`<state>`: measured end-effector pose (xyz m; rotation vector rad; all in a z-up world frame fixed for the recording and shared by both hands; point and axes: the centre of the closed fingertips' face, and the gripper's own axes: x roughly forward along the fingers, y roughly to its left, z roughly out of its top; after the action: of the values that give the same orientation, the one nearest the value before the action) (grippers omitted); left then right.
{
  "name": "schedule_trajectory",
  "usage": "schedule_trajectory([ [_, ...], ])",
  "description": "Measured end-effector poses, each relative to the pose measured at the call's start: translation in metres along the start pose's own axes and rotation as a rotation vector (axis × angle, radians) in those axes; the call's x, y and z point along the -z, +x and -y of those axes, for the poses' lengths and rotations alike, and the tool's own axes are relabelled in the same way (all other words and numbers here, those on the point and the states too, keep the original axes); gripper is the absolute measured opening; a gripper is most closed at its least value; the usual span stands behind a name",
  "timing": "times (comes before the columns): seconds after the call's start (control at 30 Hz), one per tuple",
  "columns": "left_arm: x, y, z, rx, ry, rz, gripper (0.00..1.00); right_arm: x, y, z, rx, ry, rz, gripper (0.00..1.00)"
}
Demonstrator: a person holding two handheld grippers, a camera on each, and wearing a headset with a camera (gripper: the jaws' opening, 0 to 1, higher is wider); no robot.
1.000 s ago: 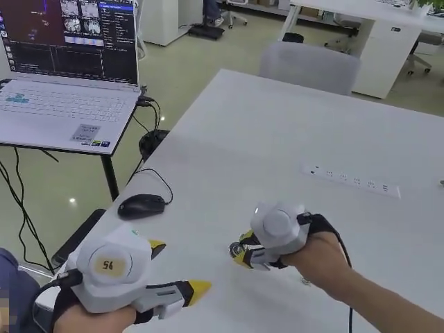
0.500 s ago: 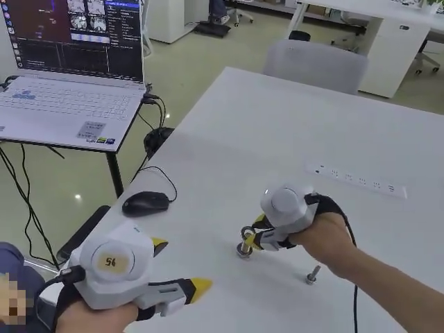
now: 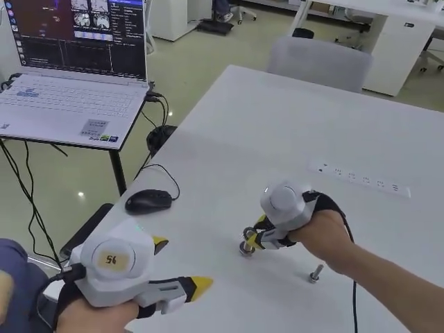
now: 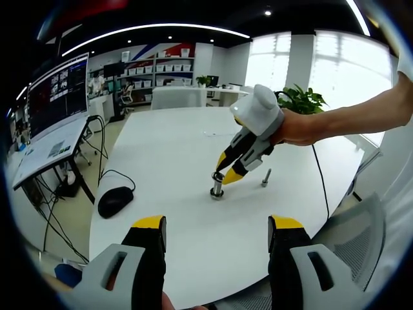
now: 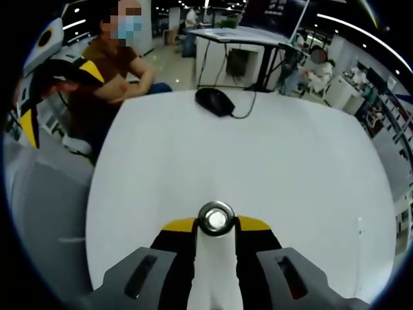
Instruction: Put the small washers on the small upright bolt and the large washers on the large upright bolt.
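The large upright bolt (image 3: 247,248) stands on the white table (image 3: 277,139), with the small upright bolt (image 3: 316,272) to its right. My right gripper (image 3: 251,238) holds its tips at the top of the large bolt, shut on a large washer (image 5: 216,218) that lies ring-flat between the yellow tips, right over the bolt. The left gripper view has the large bolt (image 4: 217,188), the small bolt (image 4: 265,177) and the right gripper (image 4: 226,175) above the bolt. My left gripper (image 3: 180,263) hovers open near the table's front edge, its jaws (image 4: 217,226) wide apart with nothing between them.
A black mouse (image 3: 148,201) with its cable lies left of the bolts. A power strip (image 3: 361,182) lies farther back on the right. An open laptop (image 3: 62,97) stands on a side stand at the left, and a grey chair (image 3: 319,62) stands at the far edge.
My right gripper has carried the washer a little right and up onto the top of the large bolt. The hand no longer covers the small bolt. The left gripper has stayed put.
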<state>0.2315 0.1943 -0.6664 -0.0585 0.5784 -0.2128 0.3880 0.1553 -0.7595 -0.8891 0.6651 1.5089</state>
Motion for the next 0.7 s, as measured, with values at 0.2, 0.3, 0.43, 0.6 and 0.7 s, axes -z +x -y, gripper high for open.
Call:
schedule_trajectory([
  [0.2,0.002,0.0,0.0,0.0,-0.003,-0.001,0.63,0.004,0.006,0.0,-0.01,0.005,-0.017,0.24],
  [0.3,0.002,0.0,-0.001,0.0,-0.003,-0.002,0.63,0.006,0.01,0.0,-0.015,0.008,-0.028,0.24],
  [0.43,0.003,0.0,-0.001,0.0,-0.005,-0.002,0.63,0.01,0.016,0.0,-0.021,0.015,-0.047,0.24],
  [0.6,0.004,0.0,-0.001,-0.001,-0.006,-0.003,0.63,0.016,0.025,-0.001,-0.028,0.023,-0.074,0.24],
  [0.7,0.004,-0.001,-0.001,-0.002,-0.009,-0.002,0.63,0.019,0.031,-0.001,-0.031,0.031,-0.086,0.24],
])
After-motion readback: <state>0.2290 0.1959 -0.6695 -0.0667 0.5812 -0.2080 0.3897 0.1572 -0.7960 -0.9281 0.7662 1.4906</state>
